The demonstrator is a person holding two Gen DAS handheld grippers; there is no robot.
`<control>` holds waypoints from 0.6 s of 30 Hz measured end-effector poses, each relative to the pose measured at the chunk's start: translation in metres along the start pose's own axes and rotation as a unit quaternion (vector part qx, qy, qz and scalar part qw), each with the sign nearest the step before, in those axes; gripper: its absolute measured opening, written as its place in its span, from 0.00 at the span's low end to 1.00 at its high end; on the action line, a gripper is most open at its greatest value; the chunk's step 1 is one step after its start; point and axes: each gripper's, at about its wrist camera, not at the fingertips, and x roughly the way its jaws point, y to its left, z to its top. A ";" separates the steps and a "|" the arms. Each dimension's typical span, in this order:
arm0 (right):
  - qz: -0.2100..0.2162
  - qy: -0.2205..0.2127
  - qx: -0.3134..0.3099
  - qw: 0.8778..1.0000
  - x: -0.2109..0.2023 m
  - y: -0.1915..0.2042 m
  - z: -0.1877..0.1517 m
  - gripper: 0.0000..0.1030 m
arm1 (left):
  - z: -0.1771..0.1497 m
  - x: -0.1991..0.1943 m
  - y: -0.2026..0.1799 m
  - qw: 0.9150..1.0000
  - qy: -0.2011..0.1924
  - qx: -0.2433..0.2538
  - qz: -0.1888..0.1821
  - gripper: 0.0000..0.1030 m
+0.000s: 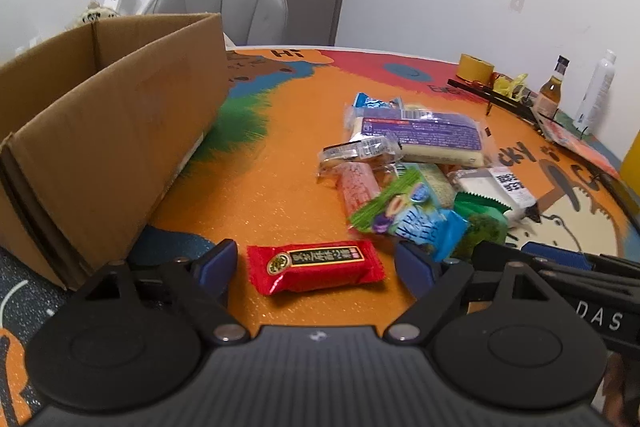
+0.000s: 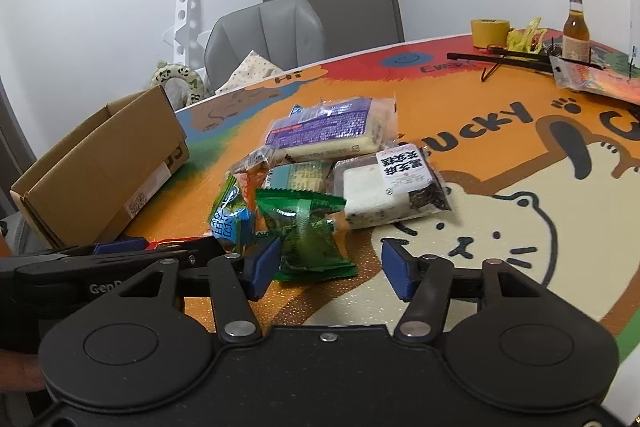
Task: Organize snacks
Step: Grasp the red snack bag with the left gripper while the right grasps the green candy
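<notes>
Left gripper (image 1: 316,269): jaws spread, blue pads clear of the packet on either side; nothing gripped.
Red snack packet (image 1: 315,267): lies flat on the tablecloth between the left gripper's fingers, touching neither pad; long axis runs across the jaws from one finger to the other, printed label strip face up and aligned with that axis.
Right gripper (image 2: 330,267): jaws apart; left pad touching or just beside the green packet's edge, right pad well clear over the cat drawing; no grip shown.
Green snack packet (image 2: 306,233): flat on the cloth, off-centre toward the left pad; long axis points away from the gripper toward the pile, serrated end farthest.
Blue-ended packet (image 2: 232,221): just left of the green packet, on the near edge of the pile.
Snack pile (image 1: 416,171): loose heap beyond both grippers; packets overlap at mixed angles.
Purple-labelled block (image 2: 326,129): at the pile's far side, long axis roughly across the view.
White cake with black label (image 2: 388,187): right side of the pile, resting on the cat drawing.
Cardboard box (image 1: 104,131): open top, left of the pile, standing on the table.
Tablecloth (image 1: 260,179): orange, cartoon print.
Far edge: yellow tape roll (image 2: 490,31), small bottle (image 2: 576,23).
</notes>
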 end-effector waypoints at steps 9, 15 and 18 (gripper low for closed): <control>0.018 0.015 -0.025 0.999 0.012 0.014 0.003 0.50 | -0.003 -0.006 0.002 1.000 -0.014 -0.005 0.005 0.47; 0.015 0.005 -0.023 1.000 0.011 0.014 0.002 0.29 | -0.003 -0.013 0.006 1.000 -0.015 -0.013 -0.002 0.15; 0.016 0.001 -0.018 1.000 0.004 0.013 0.003 0.26 | -0.002 -0.014 0.008 1.000 -0.010 -0.019 -0.008 0.15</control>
